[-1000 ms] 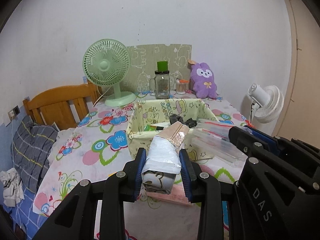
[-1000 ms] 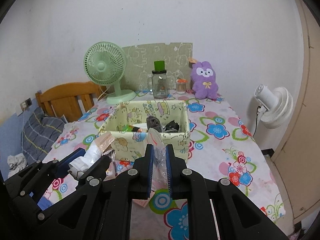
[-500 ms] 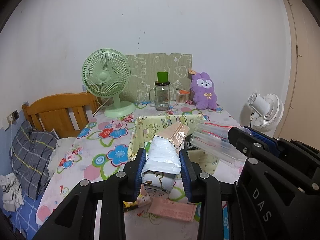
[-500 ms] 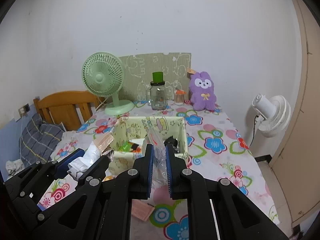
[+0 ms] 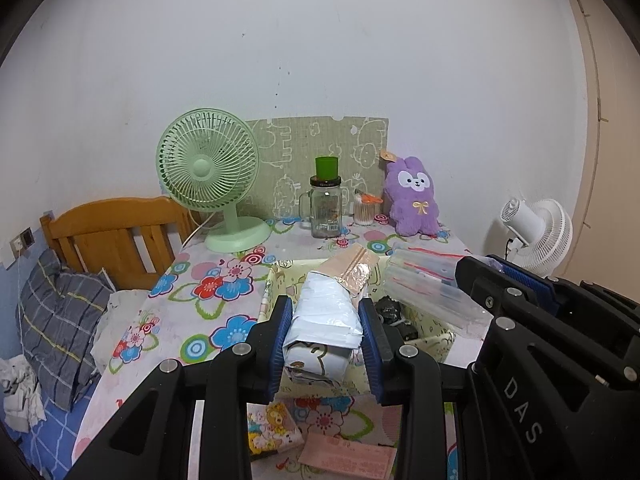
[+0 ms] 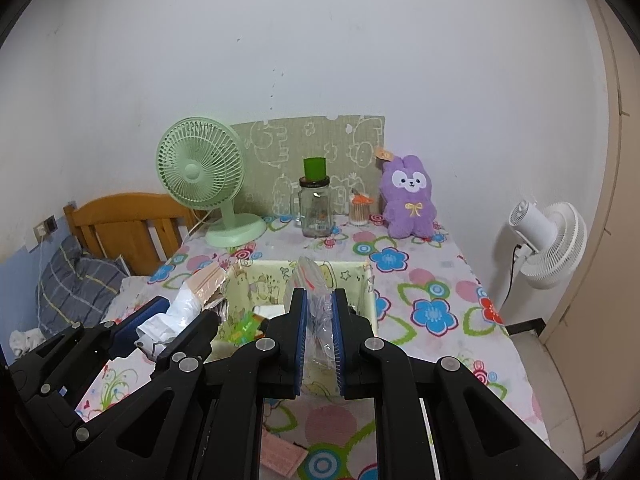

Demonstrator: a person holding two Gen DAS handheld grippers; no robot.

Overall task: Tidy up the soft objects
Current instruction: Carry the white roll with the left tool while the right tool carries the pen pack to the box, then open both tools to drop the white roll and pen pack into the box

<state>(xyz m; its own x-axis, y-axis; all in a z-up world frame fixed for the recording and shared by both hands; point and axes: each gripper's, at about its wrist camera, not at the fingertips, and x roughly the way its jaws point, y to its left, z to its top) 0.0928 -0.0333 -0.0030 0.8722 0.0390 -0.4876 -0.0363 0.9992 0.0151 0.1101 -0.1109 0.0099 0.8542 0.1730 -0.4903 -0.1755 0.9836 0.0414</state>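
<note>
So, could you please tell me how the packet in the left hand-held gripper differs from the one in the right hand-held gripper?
The white packet in the left hand-held gripper is opaque and bulky, with a tan foil-lined top and a cartoon print; the clear bag in the right hand-held gripper is see-through and thin, with a red stripe. The white packet keeps its jaws wider apart. Both are clamped and held above the yellow fabric box.

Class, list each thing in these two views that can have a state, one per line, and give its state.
left gripper: shut on the white packet
right gripper: shut on the clear plastic bag
storage box: open-topped, items inside
glass jar: upright, lid on
green fan: upright
purple plush rabbit: sitting upright
</note>
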